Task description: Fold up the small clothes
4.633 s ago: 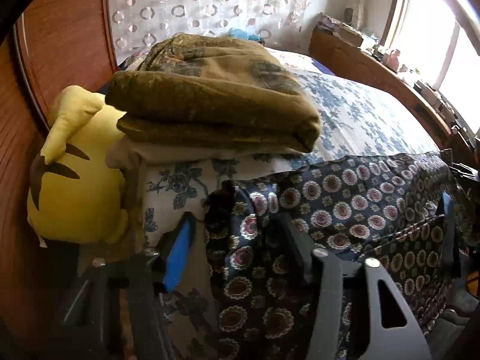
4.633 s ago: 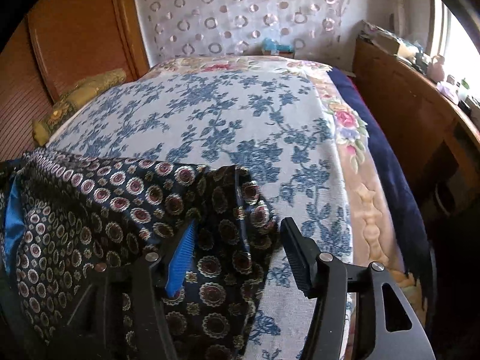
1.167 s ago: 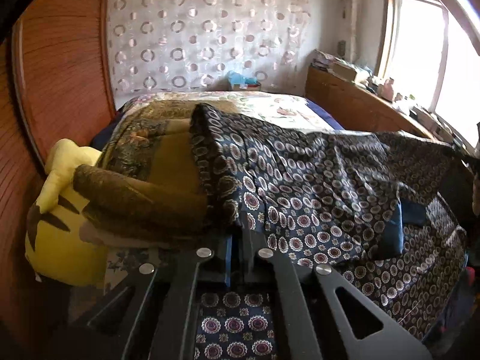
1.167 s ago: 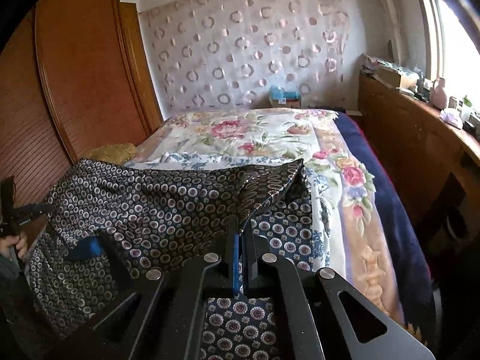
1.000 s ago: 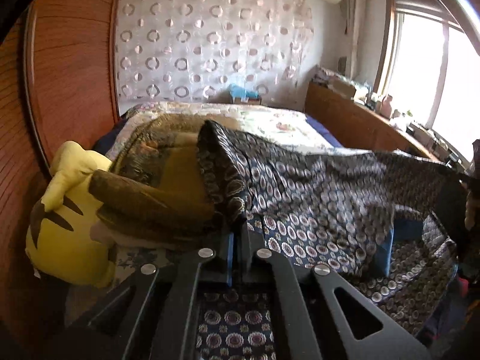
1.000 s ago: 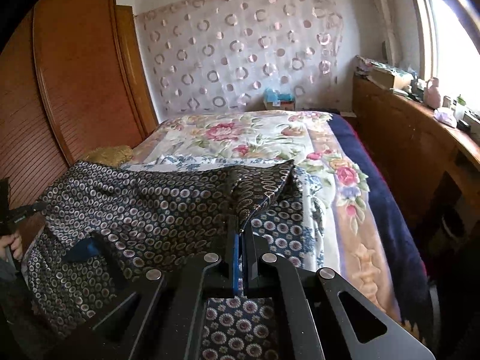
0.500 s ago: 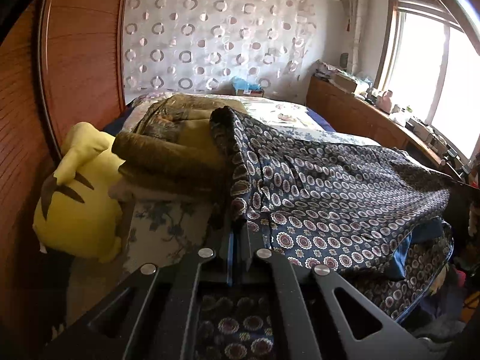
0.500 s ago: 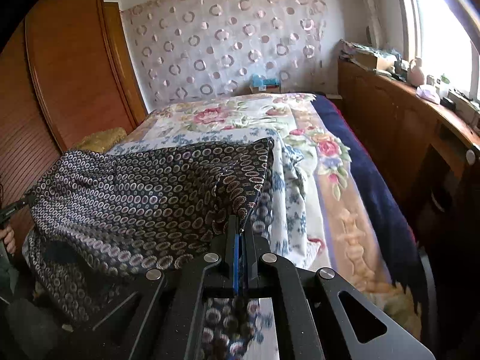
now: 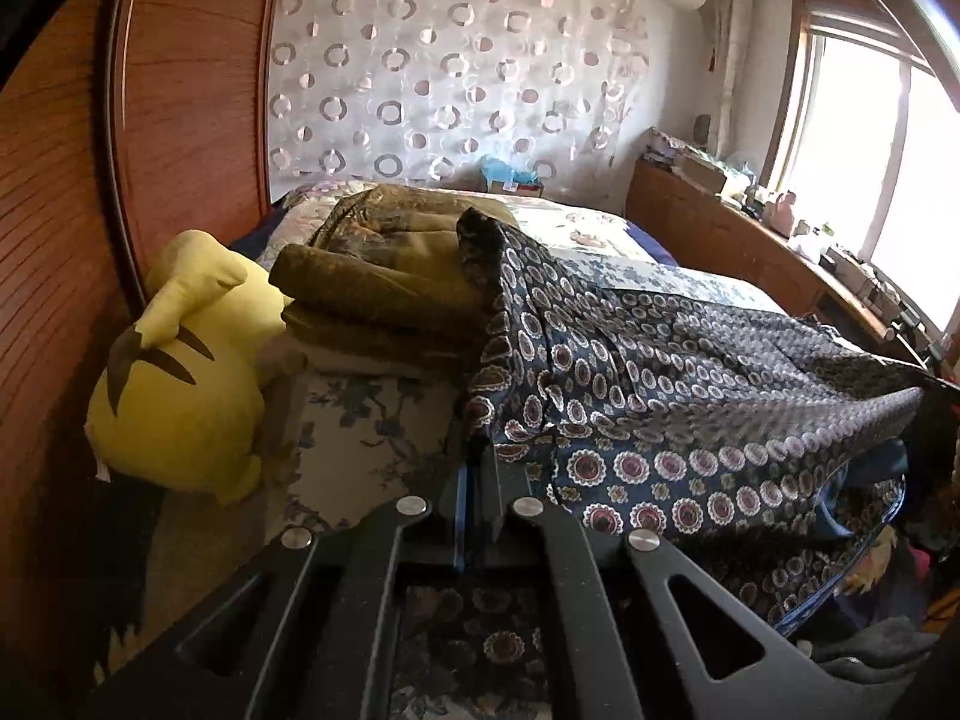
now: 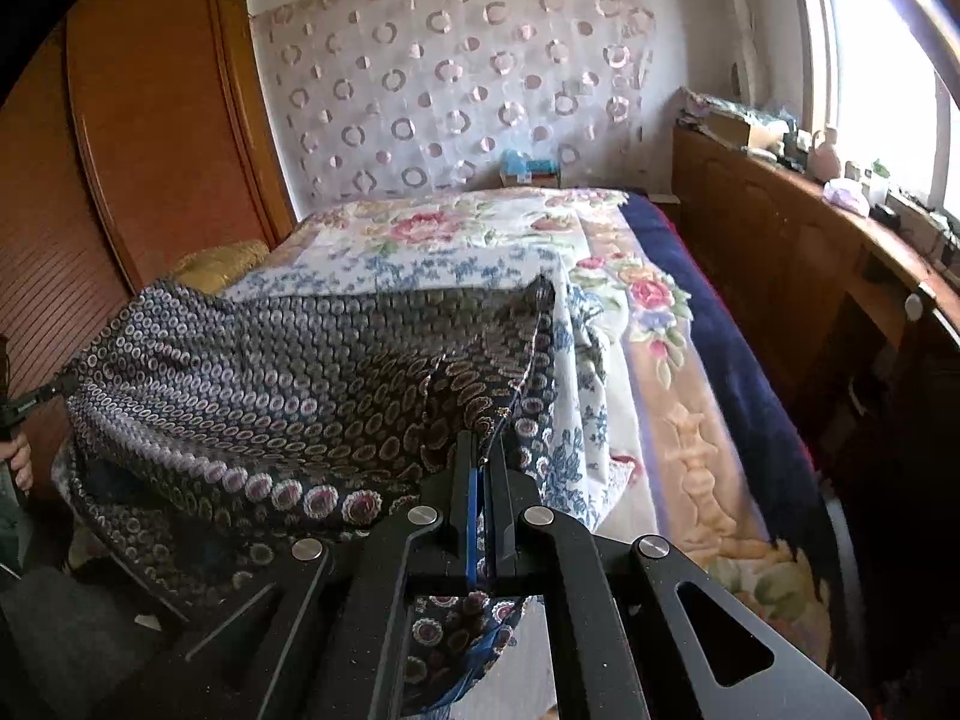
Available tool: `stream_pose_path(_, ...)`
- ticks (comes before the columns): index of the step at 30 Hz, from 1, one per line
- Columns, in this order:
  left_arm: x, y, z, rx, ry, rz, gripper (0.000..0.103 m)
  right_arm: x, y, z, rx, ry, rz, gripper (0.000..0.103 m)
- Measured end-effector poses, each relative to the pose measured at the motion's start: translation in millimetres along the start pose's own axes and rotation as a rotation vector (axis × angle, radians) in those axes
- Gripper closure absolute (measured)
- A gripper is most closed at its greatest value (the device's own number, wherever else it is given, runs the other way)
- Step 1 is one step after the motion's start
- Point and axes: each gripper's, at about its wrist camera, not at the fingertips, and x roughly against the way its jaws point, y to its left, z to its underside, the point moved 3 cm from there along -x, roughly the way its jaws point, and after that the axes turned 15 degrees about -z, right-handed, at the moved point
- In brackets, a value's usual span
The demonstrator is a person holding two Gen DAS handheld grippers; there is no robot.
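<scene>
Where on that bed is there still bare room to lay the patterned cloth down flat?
The widest free patch is the floral bedspread between the held patterned cloth and the far curtain, running right to the navy border. The left edge is crowded: a yellow plush toy and a stack of olive blankets sit there.
</scene>
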Motion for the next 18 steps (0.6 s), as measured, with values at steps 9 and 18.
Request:
stream_pose_path(9,-13,-6,24,-0.041,0.057,-0.003,0.101,-13,-2,25,-0.025,0.083,0.010,0.102)
stream_pose_path(18,-6,-9,24,-0.035,0.061,0.031,0.055,-28,9,-11,0.043,0.103,0.091,0.057)
